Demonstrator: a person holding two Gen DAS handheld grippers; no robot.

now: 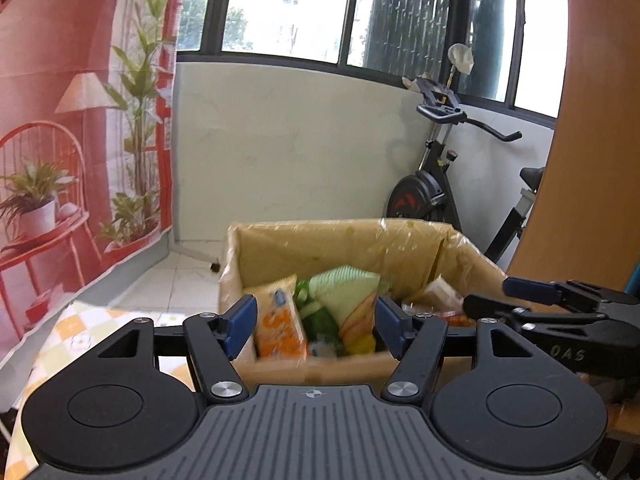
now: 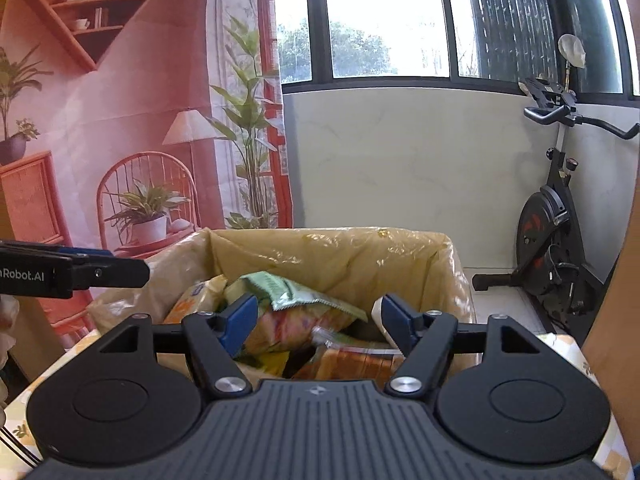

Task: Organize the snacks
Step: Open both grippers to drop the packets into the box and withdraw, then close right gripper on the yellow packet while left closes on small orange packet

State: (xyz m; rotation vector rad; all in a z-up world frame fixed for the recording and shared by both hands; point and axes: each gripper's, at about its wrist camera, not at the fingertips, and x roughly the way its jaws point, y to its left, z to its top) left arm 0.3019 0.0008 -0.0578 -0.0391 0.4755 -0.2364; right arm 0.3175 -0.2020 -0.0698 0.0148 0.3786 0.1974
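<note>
Before us the cardboard box (image 2: 448,256) stands open at the top, yet snack packets (image 2: 288,312) fill it nearly to its plastic-lined rim, leaving little room inside. Our left gripper (image 1: 316,320) and right gripper (image 2: 316,322) hang side by side over its near edge, crowding each other.

- The cardboard box (image 1: 308,370) ahead of both tongs looks matt brown, lined with crinkly, glossy clear plastic film (image 2: 344,258).
- Snack packets (image 1: 280,324) inside are shiny foil.
- Tong pads (image 2: 240,322) are smooth blue plastic on matt black arms.
</note>
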